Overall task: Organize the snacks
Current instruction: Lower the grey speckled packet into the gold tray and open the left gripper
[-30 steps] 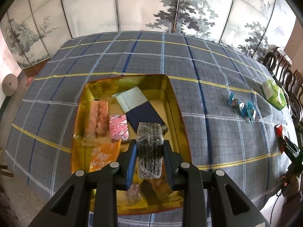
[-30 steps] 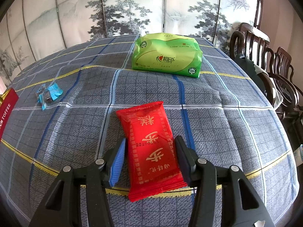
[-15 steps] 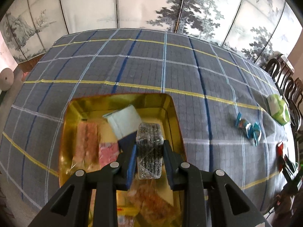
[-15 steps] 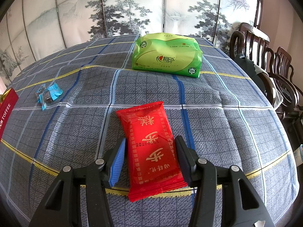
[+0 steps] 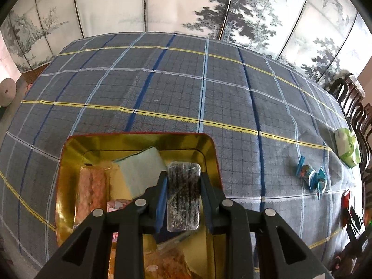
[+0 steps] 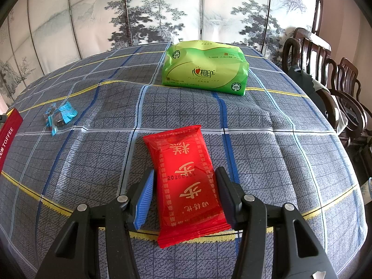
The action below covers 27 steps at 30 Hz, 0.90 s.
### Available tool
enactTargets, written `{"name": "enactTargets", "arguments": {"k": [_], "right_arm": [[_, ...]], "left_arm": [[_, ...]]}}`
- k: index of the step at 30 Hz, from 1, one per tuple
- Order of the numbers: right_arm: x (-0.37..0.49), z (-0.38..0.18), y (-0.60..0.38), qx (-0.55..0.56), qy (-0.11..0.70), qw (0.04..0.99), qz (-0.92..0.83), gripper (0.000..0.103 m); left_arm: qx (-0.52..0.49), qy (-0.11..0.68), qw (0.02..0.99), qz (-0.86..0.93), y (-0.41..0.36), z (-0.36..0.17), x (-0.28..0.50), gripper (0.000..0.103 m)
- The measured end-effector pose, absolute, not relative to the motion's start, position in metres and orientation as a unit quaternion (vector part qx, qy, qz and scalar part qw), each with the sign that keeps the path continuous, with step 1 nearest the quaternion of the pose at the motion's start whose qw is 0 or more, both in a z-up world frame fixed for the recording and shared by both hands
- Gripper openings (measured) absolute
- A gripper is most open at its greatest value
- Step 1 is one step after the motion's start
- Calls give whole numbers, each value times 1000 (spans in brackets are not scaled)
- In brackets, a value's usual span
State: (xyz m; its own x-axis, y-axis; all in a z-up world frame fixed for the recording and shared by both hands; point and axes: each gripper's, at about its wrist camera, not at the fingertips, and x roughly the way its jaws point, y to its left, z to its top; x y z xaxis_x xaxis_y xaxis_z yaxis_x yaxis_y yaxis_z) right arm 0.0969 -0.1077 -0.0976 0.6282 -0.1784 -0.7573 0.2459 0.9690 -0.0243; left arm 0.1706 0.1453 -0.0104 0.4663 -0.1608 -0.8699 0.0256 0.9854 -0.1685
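Dark snack bar (image 5: 183, 195): being held clenched in the left gripper (image 5: 182, 196), hanging over the gold tin (image 5: 69, 153), whose far wall is sitting nearer than a second ago.

Gold tin: holding an orange packet (image 5: 91, 193), a pale boxed snack (image 5: 139, 172) and more wrappers.

Red snack packet (image 6: 186, 181): lying flat on the plaid worktop (image 6: 267, 144), unmoved; the right gripper (image 6: 184, 195) is straddling it, its fingers parted just wider than the packet, not pinching.

Blue-wrapped candies (image 6: 59, 117) and a green tissue pack (image 6: 205, 66): lying farther off.
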Motion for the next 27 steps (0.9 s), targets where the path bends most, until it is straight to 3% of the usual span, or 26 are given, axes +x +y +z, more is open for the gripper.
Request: {"name": "enactTargets", "arguments": {"k": [14,21,27], "right_arm": [[100,-99,-105,39,416,901,-119,49],[102,-99,-103,38,416,901,-120,49],[104,-100,-100,37,416,900,-121,49]], "left_arm": [[-42,505,860,-63,140,-15,175,28],[15,463,885,-34,128,0,158,49],[40,446,894,-7,121,9,133,49]]}}
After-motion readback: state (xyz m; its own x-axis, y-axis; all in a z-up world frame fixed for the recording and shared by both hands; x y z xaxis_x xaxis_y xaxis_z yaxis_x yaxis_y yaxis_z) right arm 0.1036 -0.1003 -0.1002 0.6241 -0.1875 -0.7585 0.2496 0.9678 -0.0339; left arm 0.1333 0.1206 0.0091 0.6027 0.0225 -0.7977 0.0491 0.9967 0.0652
